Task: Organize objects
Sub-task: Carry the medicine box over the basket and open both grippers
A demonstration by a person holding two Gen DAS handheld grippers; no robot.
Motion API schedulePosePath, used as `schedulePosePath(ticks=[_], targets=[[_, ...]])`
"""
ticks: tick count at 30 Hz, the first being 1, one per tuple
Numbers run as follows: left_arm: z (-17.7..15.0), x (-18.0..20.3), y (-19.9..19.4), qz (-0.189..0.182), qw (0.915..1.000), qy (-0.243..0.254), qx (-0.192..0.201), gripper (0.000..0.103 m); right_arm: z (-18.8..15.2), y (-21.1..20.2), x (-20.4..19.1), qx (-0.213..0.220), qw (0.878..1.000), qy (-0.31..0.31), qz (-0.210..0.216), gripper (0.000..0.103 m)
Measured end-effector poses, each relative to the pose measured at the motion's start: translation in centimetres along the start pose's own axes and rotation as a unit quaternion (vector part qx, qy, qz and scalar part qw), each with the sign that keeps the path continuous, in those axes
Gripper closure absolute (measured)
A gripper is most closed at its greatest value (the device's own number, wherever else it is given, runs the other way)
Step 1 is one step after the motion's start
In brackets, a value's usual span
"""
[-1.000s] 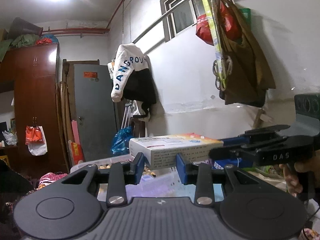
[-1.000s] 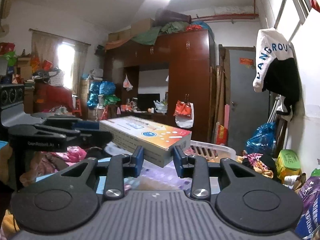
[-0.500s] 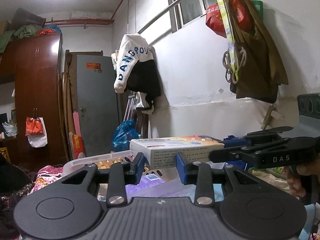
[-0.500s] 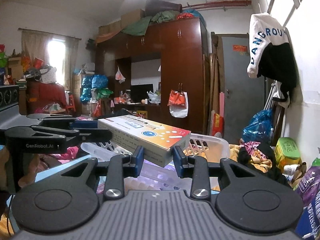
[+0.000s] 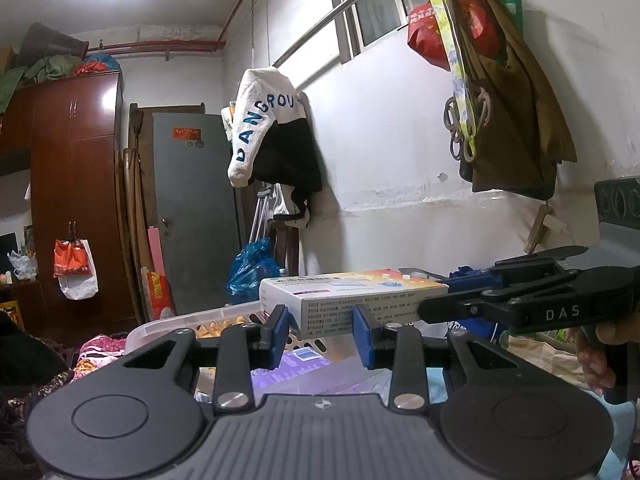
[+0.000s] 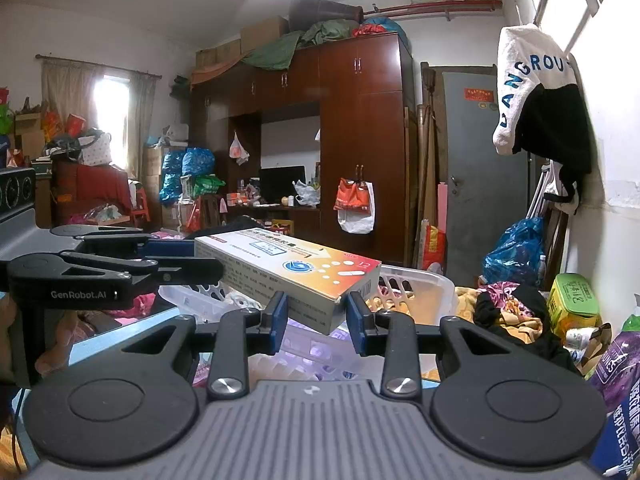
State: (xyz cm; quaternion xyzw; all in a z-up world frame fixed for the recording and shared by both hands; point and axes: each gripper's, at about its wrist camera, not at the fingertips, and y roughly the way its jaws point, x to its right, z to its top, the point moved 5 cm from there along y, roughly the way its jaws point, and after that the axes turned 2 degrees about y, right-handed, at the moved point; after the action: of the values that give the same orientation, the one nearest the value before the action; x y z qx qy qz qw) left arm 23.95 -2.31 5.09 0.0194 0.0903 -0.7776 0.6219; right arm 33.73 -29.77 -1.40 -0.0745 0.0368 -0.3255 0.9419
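Note:
A long white and orange medicine box [image 5: 352, 300] hangs in the air between both grippers. My left gripper [image 5: 320, 334] is shut on one end of it. My right gripper [image 6: 316, 320] is shut on the other end [image 6: 312, 280]. Each gripper also shows side-on in the other's view: the right gripper [image 5: 520, 300] and the left gripper [image 6: 120, 272]. Below the box sits a white plastic basket [image 6: 416, 288] on a surface with purple packs [image 5: 320, 372].
A wall with hanging bags [image 5: 500, 100] and a white jacket [image 5: 268, 132] stands close on the right. A dark wardrobe [image 6: 340, 140] and a grey door [image 6: 480, 180] are behind. Clothes, a green tin [image 6: 572, 300] and bags lie beside the basket.
Both grippers have lifted the box a little higher above the basket and the view has tilted up. The grips are unchanged.

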Motion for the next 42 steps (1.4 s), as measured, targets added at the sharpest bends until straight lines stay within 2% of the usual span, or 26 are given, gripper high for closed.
schedulePosePath(ticks=[24, 32, 34, 35, 36, 37, 38, 39, 40, 42], targets=[[0.3, -0.1, 0.9, 0.002, 1.0000, 0.001, -0.009, 0.064, 0.3, 0.5, 0.1, -0.011, 1.000, 0.002, -0.003, 0.067], [1.1, -1.1, 6.6, 0.015, 0.9963, 0.014, -0.083, 0.060, 0.5, 3.8, 2.2, -0.051, 0.998, 0.010, -0.026, 0.066], [0.9, -1.2, 7.7, 0.032, 0.9943, 0.021, -0.100, 0.057, 0.1, 4.4, 2.4, -0.060, 0.998, 0.012, -0.032, 0.059], [0.9, -1.3, 7.9, 0.041, 0.9932, 0.022, -0.107, 0.048, 0.1, 4.4, 2.4, -0.060, 0.997, 0.006, -0.043, 0.053], [0.9, -1.4, 7.8, 0.051, 0.9921, 0.019, -0.113, 0.038, 0.1, 4.1, 2.4, -0.059, 0.997, 0.002, -0.052, 0.040], [1.0, -1.5, 7.2, 0.058, 0.9923, 0.017, -0.108, 0.035, 0.0, 3.2, 2.3, -0.048, 0.997, 0.005, -0.059, 0.027], [1.2, -1.4, 6.4, 0.064, 0.9928, 0.016, -0.100, 0.031, -0.1, 2.1, 2.2, -0.035, 0.997, 0.012, -0.061, 0.019], [1.3, -1.4, 5.2, 0.070, 0.9932, 0.014, -0.092, 0.029, -0.1, 0.9, 2.3, -0.022, 0.997, 0.021, -0.065, 0.003], [1.2, -1.3, 3.7, 0.074, 0.9937, 0.009, -0.083, 0.028, -0.3, -0.6, 2.1, -0.010, 0.997, 0.029, -0.068, 0.000], [1.0, -0.8, 0.8, 0.066, 0.9953, -0.002, -0.072, 0.019, -1.2, -3.1, 1.6, 0.003, 0.997, 0.039, -0.065, 0.000]])
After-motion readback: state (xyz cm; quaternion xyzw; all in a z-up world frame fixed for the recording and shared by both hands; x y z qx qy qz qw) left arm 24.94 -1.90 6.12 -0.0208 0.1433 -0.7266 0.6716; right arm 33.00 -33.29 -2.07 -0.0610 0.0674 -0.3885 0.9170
